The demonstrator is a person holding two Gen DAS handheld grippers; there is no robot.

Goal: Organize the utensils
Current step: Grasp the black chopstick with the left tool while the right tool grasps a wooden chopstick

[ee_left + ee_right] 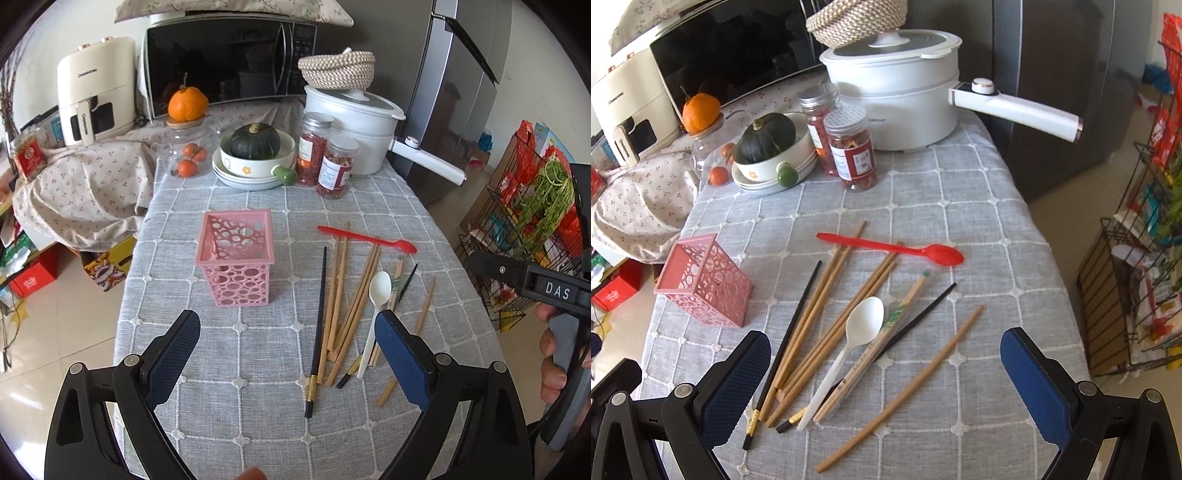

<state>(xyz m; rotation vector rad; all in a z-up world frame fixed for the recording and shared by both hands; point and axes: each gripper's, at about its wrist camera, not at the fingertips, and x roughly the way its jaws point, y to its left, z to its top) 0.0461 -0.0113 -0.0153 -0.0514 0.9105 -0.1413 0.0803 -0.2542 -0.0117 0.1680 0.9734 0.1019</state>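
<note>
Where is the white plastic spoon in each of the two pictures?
Left wrist view: the white plastic spoon lies right of centre, its handle running down beside the right blue finger pad.
Right wrist view: the white plastic spoon lies low in the middle, across the wooden chopsticks.
Shared landmark: the red plastic spoon lies crosswise just beyond it in both views.

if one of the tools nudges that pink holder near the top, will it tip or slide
The pink holder looks like thin perforated plastic and appears empty, so probably very light. It stands taller than its base is wide, so a high nudge would likely tip it. On the woven tablecloth it may catch rather than slide.
</note>
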